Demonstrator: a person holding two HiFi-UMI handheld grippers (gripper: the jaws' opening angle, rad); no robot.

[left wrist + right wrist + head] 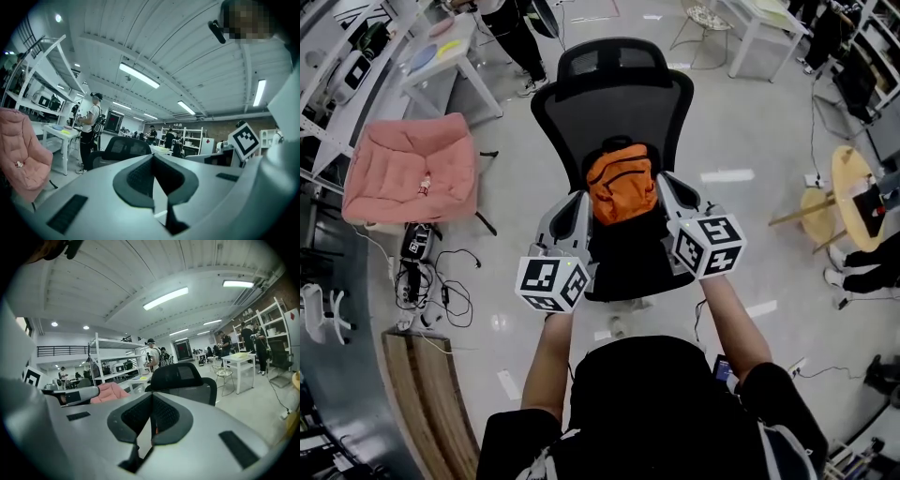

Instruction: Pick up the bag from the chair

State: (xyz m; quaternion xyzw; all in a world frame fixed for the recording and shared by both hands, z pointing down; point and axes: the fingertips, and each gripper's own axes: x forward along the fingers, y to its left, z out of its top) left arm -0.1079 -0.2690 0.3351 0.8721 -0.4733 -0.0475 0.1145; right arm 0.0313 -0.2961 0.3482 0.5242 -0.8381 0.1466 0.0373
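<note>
An orange bag (621,183) rests upright on the seat of a black mesh office chair (614,103), leaning on the backrest. My left gripper (579,204) reaches in beside the bag's left side and my right gripper (669,187) beside its right side. Both point forward and upward. In the left gripper view the jaws (153,158) meet at the tips with nothing between them, and the chair back (125,147) shows beyond. In the right gripper view the jaws (151,397) are likewise shut and empty, with the chair (180,377) just past them.
A pink cushioned seat (412,169) stands left of the chair, with cables (436,281) on the floor near it. A white table (441,56) and a standing person (516,37) are at the back left. Round wooden tables (853,192) sit at the right.
</note>
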